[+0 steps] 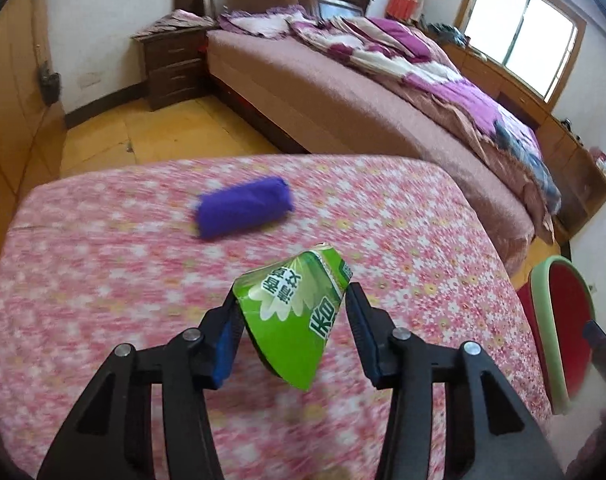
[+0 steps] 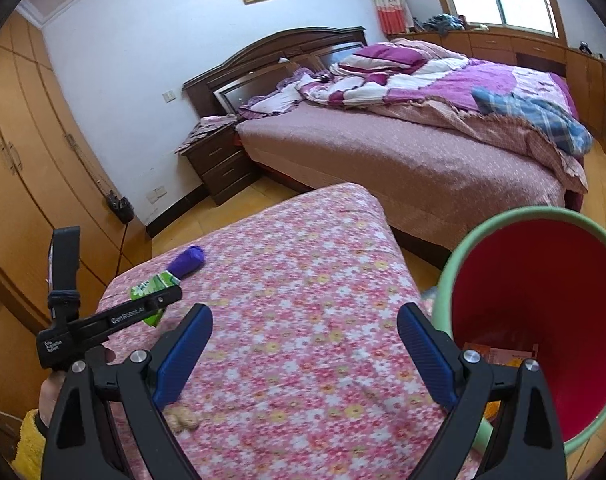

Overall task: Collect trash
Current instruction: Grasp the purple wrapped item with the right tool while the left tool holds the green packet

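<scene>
Green drink carton (image 1: pixel 293 312), flattened and creased, clamped between the two blue pads of the left gripper (image 1: pixel 291 322) and lifted clear of the flowered pink cloth (image 1: pixel 103 320) on the table. Seen close up from the left wrist: white print on the carton's face, one corner poking out below the pads. Beyond it on the cloth, well apart, a rolled purple cloth (image 1: pixel 245 206). At that view's right edge, only a sliver of the red bin with its pale green rim (image 1: pixel 559 340).

From the right wrist, much more of that bin (image 2: pixel 543 320): tilted mouth toward the camera, red inside, some orange and brown scraps at the bottom, standing just past the table's right edge. Also from here, the left gripper (image 2: pixel 155 300) side-on at the left, angled down over the near left corner of the cloth (image 2: pixel 303 280), carton (image 2: pixel 153 286) sticking out of its jaws, the purple roll (image 2: pixel 189 262) just behind. Below it, a hand (image 2: pixel 51 392) on the grip and a fuzzy yellow sleeve (image 2: pixel 29 444). A small tan crumpled lump (image 2: pixel 183 420) on the cloth near the bottom, not shown clearly in the other view.

Right gripper (image 2: pixel 305 354) spread wide, nothing between its blue pads, pointing down over the cloth with its right finger just beside the bin's rim. Behind everything, a bed (image 2: pixel 423 160) with rumpled purple bedding.
</scene>
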